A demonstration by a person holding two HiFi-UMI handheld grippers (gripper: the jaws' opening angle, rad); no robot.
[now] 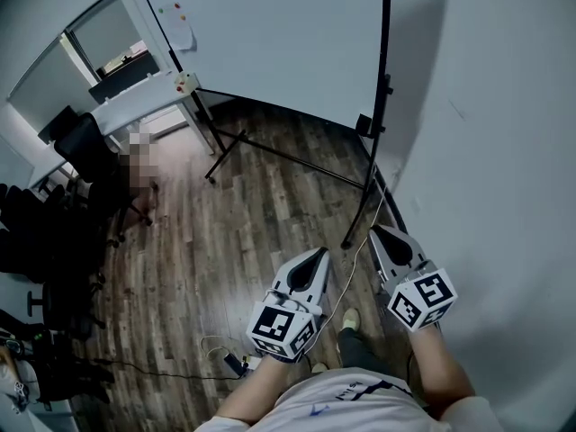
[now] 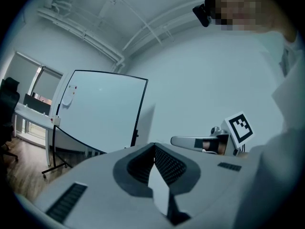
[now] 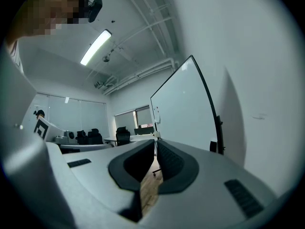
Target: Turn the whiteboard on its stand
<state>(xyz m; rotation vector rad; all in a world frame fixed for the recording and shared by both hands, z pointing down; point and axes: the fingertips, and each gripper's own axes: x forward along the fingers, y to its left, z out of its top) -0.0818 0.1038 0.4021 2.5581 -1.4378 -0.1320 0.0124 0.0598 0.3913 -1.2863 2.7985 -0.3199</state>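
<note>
A large whiteboard [image 1: 270, 34] on a black wheeled stand [image 1: 364, 183] stands ahead of me, close to the white wall on the right; it also shows as the whiteboard [image 2: 97, 113] in the left gripper view and the whiteboard [image 3: 183, 109] in the right gripper view. Both grippers hang low in front of my body, well short of the board. My left gripper [image 1: 317, 253] is shut with nothing in it. My right gripper [image 1: 376, 230] is shut and empty too, its tip near the stand's front foot [image 1: 346, 243].
White wall [image 1: 486, 133] runs along the right. Desks [image 1: 135, 97] and black office chairs [image 1: 85, 151] fill the left side. A cable [image 1: 171, 372] and small device lie on the wood floor near my feet. A person sits blurred at the left.
</note>
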